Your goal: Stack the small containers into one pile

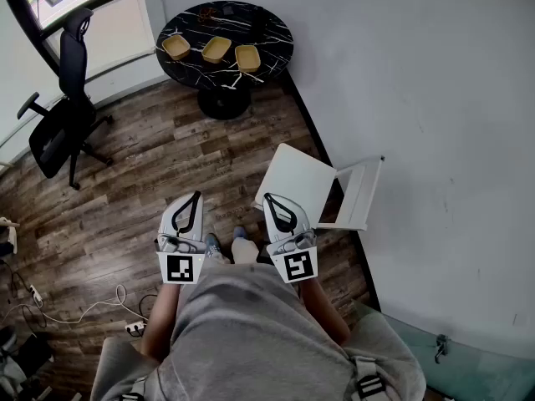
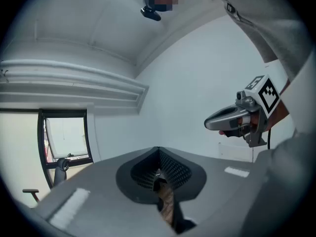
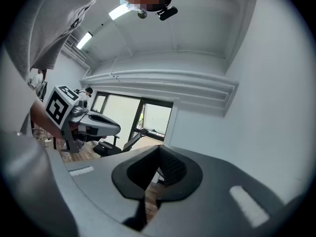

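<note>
Both grippers are empty and pinched fully shut. The left gripper (image 1: 195, 199) and the right gripper (image 1: 272, 200) hang side by side close to our body, tips aimed forward over the wooden floor (image 1: 150, 182). Nothing sits between either pair of jaws.

The three small containers (image 1: 216, 49) lie well ahead of both grippers on the round black desk (image 1: 276, 25), apart from one another and not yet stacked. Their row runs crosswise to our reach, left to right, and its right end is slightly closer to us. From the left gripper the row is nearly straight ahead; from the right gripper it lies ahead and to the left.

We judge the left gripper better lined up with the left-end container (image 1: 175, 47). The right-end container (image 1: 247, 58) falls roughly between the two grippers' lines. Each is a shallow open tray, mouth up, but too small here for us to call its long axis. We judge a walk forward comes before any grasp.
</note>
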